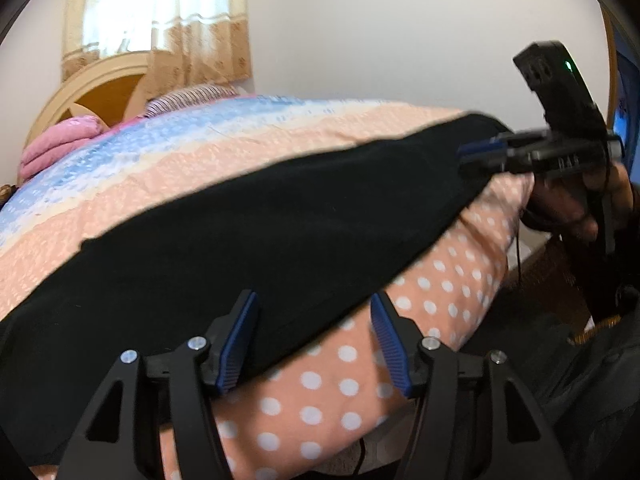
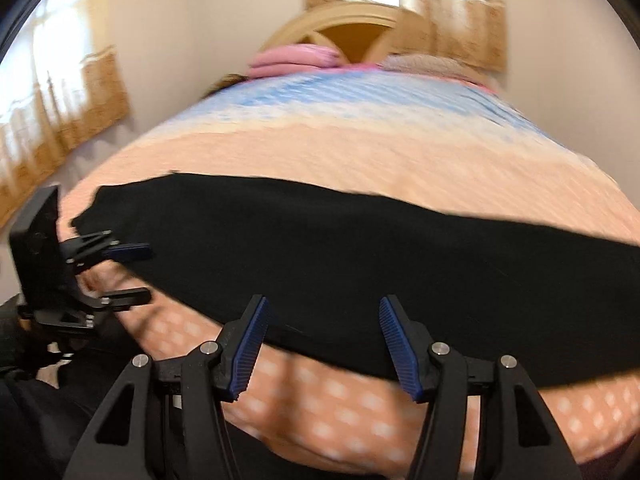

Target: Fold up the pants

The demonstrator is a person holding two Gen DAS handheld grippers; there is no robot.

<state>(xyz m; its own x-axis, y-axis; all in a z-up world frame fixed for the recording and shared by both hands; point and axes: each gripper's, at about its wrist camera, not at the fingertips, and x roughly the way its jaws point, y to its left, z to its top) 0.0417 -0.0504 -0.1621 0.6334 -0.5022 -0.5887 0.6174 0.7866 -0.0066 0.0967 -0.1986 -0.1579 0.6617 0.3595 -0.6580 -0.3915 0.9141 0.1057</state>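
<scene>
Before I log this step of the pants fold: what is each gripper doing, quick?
Left gripper: open, fingers apart at the edge of the pants, not pinching them.
Right gripper: open, holding nothing.

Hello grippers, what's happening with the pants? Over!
Left gripper open, right gripper open. Black pants flat on bedspread, unheld. Nothing blocking.

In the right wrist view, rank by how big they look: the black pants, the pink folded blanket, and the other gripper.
1. black pants, by far the largest.
2. left gripper, though nearness to the camera inflates it.
3. pink folded blanket, far off.
</scene>
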